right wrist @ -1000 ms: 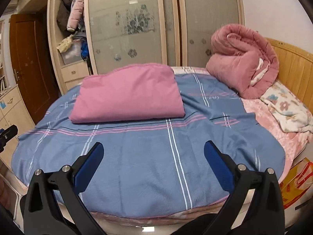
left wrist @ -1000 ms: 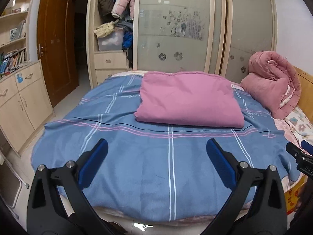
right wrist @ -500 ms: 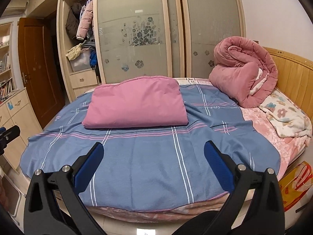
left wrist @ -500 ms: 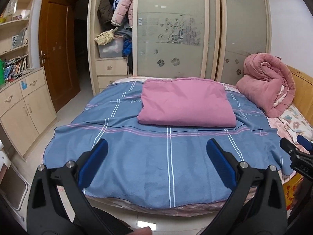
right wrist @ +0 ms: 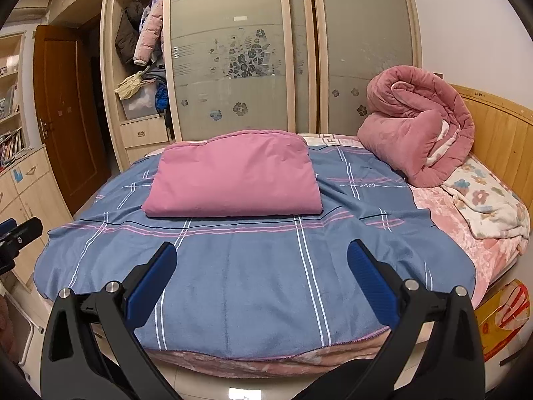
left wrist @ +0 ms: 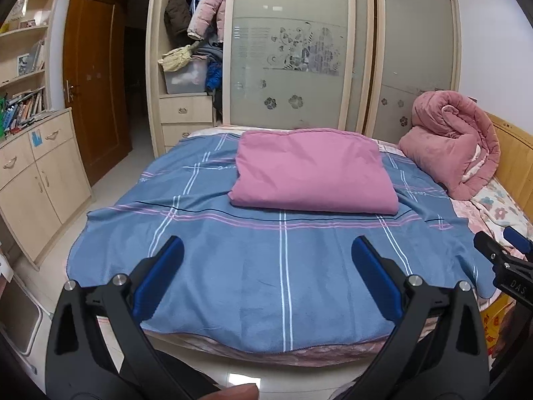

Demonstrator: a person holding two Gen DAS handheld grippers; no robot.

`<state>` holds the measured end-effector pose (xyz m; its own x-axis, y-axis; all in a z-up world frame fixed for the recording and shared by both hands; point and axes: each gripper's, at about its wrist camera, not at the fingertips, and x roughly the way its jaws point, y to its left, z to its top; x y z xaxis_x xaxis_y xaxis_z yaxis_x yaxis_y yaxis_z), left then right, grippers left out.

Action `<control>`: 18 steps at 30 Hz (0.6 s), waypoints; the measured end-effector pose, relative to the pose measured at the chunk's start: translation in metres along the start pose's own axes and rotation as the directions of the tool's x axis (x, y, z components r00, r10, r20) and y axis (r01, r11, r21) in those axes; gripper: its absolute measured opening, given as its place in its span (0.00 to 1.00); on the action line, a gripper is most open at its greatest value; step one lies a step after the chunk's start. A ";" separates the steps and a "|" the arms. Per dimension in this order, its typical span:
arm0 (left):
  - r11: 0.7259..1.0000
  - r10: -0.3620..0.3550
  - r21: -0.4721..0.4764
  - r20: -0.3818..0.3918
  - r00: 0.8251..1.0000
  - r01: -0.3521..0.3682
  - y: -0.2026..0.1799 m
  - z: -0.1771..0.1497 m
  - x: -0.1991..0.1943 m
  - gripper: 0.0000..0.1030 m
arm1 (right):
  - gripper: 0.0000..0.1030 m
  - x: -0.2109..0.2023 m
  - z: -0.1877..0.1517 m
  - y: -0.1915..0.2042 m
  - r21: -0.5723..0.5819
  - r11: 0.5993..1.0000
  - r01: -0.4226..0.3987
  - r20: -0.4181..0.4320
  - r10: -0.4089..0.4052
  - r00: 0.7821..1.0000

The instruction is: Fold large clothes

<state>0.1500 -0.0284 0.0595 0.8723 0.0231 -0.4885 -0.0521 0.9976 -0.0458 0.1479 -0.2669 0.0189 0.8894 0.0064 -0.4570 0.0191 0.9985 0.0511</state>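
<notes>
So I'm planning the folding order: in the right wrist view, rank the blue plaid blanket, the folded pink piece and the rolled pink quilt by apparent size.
1. blue plaid blanket, by far.
2. folded pink piece.
3. rolled pink quilt, though it lies farther back, so the last two are uncertain.

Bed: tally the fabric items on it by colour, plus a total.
Pink, folded flat: 1, the folded pink cloth
Pink, rolled: 1, the rolled pink quilt
Blue plaid: 1, the blue plaid blanket
Floral: 1, the floral blanket
Pink sheet underneath: 1, the pink sheet
Total: 5
</notes>
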 end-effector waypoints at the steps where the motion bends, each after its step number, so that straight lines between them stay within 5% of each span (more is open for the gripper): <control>1: 1.000 -0.007 -0.004 0.003 1.000 0.007 0.001 0.000 0.000 0.98 | 0.99 0.000 0.000 0.001 -0.002 1.000 -0.001 0.001 0.001 1.000; 18: 0.999 -0.027 -0.028 -0.004 1.000 0.026 0.005 0.002 0.014 0.98 | 0.99 0.007 -0.001 0.006 -0.026 0.999 -0.019 -0.004 0.019 1.000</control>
<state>0.1629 -0.0227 0.0539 0.8714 -0.0036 -0.4906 -0.0428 0.9956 -0.0833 0.1540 -0.2607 0.0149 0.8877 0.0256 -0.4597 -0.0099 0.9993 0.0366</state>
